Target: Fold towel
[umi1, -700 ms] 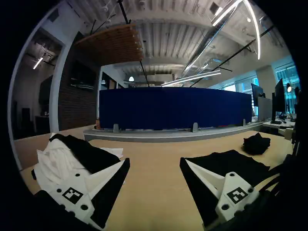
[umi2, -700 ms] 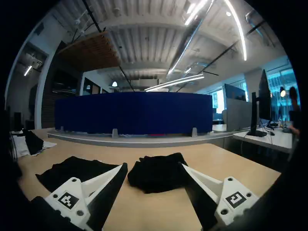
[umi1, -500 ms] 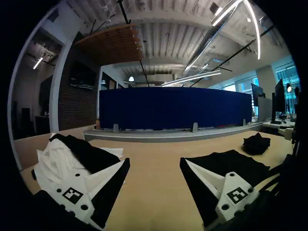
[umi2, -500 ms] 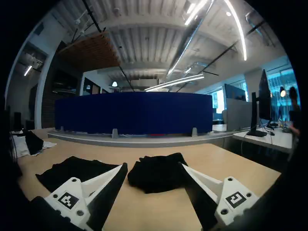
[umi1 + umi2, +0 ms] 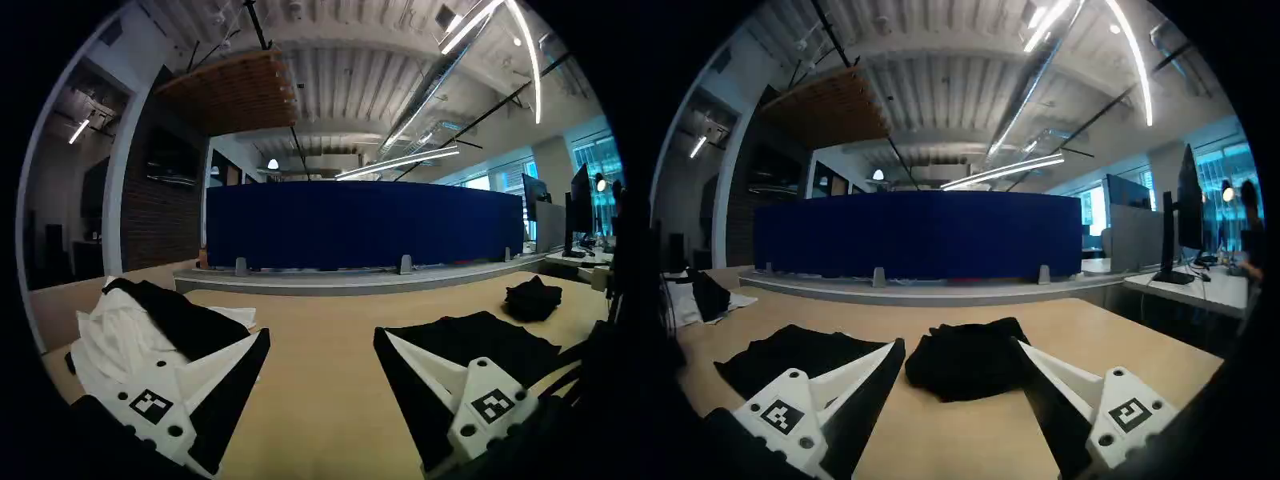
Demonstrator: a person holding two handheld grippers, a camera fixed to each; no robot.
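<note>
A black towel [image 5: 480, 336] lies flat on the wooden table [image 5: 320, 384], partly behind the right finger of my left gripper [image 5: 320, 332]. That gripper is open over bare wood. In the right gripper view the same flat towel [image 5: 792, 352] lies to the left. A bunched black towel [image 5: 968, 356] rests just ahead of my right gripper [image 5: 958, 342], which is open and holds nothing. This bundle also sits far right in the left gripper view [image 5: 532, 298].
A pile of white and black cloths [image 5: 152, 320] lies at the table's left end, by the left gripper's left finger. A blue partition [image 5: 360, 224] closes the table's far side. A separate desk with monitors [image 5: 1184, 224] stands to the right.
</note>
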